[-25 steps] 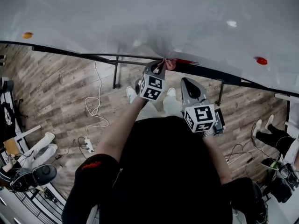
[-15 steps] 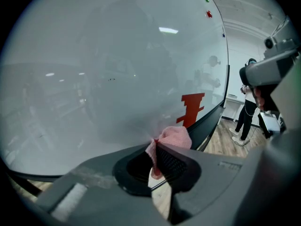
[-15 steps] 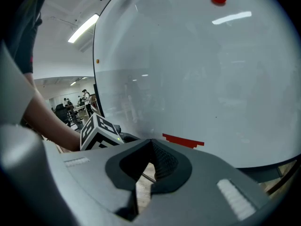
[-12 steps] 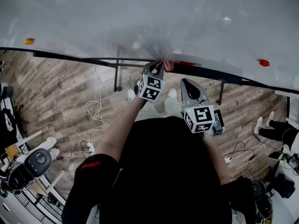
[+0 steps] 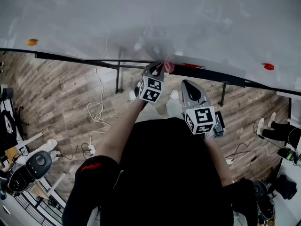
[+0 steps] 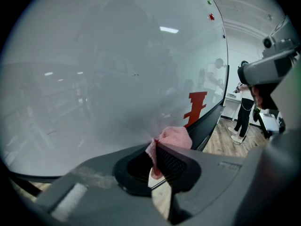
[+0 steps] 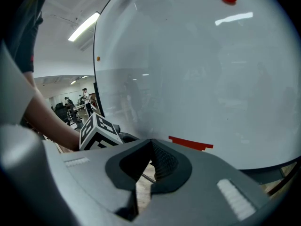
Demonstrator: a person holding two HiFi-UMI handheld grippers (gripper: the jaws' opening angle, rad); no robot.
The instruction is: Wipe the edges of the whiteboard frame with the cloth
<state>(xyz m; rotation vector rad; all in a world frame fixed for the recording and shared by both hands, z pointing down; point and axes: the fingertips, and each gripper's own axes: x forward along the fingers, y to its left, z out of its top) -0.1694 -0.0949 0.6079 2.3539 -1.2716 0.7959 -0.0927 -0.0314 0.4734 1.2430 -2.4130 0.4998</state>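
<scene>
**View comparison.** In the head view, the left gripper (image 5: 161, 68) is seen raised to the lower edge of the whiteboard (image 5: 150, 22), with only a small pink tip of the cloth (image 5: 169, 68) visible at its front. The left gripper view supplies the detail: the jaws of the left gripper (image 6: 155, 148) are pressed onto the cloth (image 6: 173, 137), which is pinched between them and bunched beyond the tips. The right gripper (image 5: 187, 84) is held lower and nearer the body, apart from the board. In the right gripper view, the jaws of the right gripper (image 7: 151, 148) are pressed together at the tips with nothing between them. The left gripper's marker cube (image 7: 99, 131) is also shown there.

**Cloth.** The cloth is pink, with a fine woven texture, crumpled into a small wad. It is positioned at the black frame (image 6: 207, 122) along the board's bottom edge, just beside a red mark (image 6: 196, 108) on the board surface.

**Surface and room.** The whiteboard is glossy and reflects ceiling lights. A red magnet (image 5: 268, 66) and an orange magnet (image 5: 32, 42) are attached to it. The board is carried on black legs over a wood-plank floor (image 5: 61, 93), across which a white cable (image 5: 96, 110) is laid. A standing person (image 6: 244, 112) is seen past the board's far end in the left gripper view.
</scene>
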